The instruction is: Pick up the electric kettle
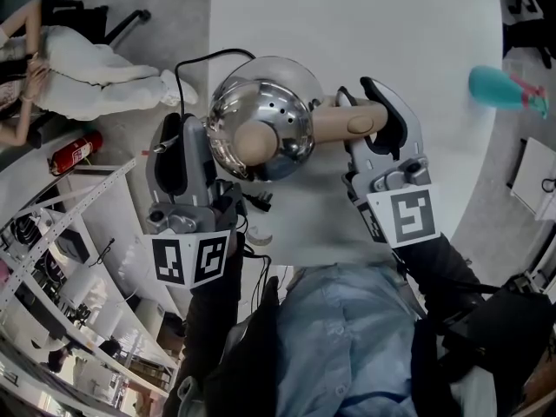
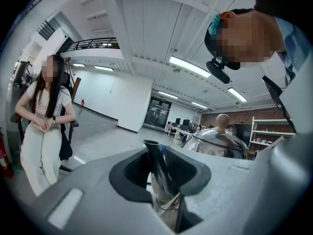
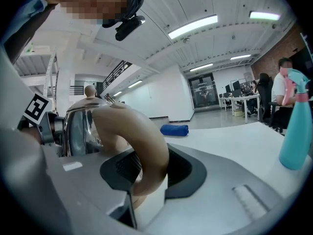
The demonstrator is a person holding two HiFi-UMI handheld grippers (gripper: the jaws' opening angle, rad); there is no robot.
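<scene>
Grip before lifting. The electric kettle (image 1: 261, 129) is set on the table (image 1: 417, 24); its handle (image 1: 347, 122) is clamped in the half-closed right gripper (image 1: 360, 95), its spout (image 2: 159, 173) pinched in the nearly closed left gripper (image 1: 185, 124). Both holds should be firmed and the lift kept level.

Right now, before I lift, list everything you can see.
electric kettle: one, polished steel with tan handle and knob, on white table
power cord: one, black, off the table's left edge
spray bottle: one, teal, table's right edge
blue bundle: one, blue, beyond the kettle
fire extinguisher: one, red, floor at left
seated person: one, white clothes, upper left
shelving rack: one, white, lower left
left claw: one, grey, closed on kettle's spout
right claw: one, grey, closed on kettle's handle
</scene>
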